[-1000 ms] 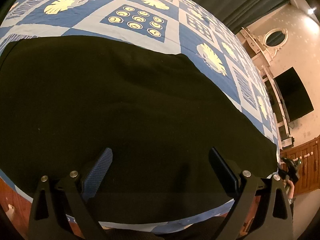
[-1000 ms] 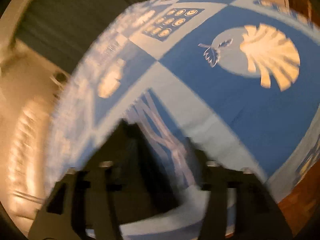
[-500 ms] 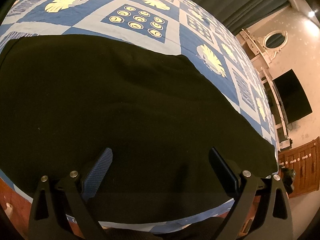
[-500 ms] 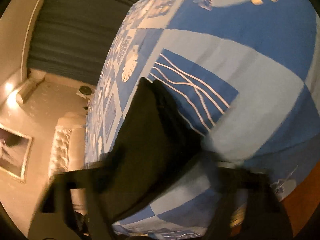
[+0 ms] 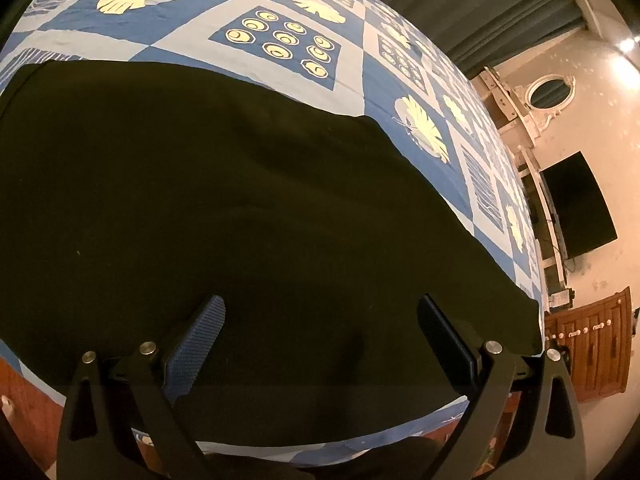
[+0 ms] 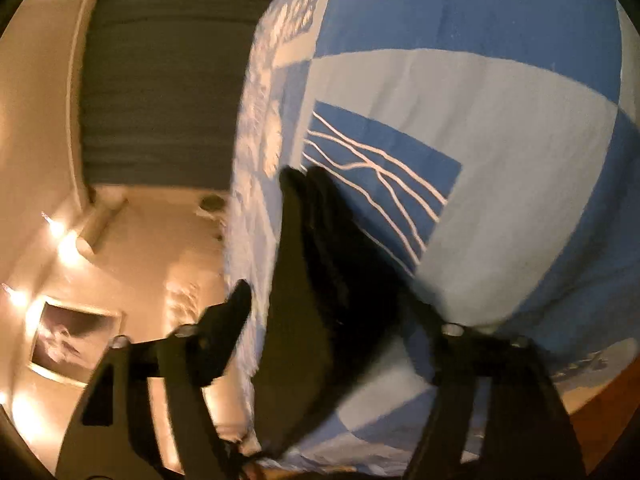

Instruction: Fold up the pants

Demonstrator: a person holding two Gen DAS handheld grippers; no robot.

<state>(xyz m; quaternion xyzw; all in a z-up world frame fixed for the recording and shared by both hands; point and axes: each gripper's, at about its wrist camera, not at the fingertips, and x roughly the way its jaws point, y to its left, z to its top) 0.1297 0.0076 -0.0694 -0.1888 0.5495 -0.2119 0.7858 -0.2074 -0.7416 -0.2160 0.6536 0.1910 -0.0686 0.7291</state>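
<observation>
The black pants [image 5: 224,200] lie spread flat on the blue patterned bedspread [image 5: 280,40] and fill most of the left wrist view. My left gripper [image 5: 320,324] is open and empty, its blue-padded fingers [image 5: 196,344] hovering over the near part of the pants. In the right wrist view a narrow end of the black pants [image 6: 320,280] runs between the fingers of my right gripper [image 6: 332,312], which stands open. The view is blurred, so contact with the cloth is unclear.
The bed edge runs along the bottom of the left wrist view, with wooden floor below. A dark curtain [image 5: 500,8], a wall mirror [image 5: 548,92], a black television [image 5: 576,204] and a wooden cabinet [image 5: 592,348] stand beyond the bed.
The left gripper has stayed still over the pants. The right gripper has swung and rolled fast, and the pants end now lies between its open fingers.
</observation>
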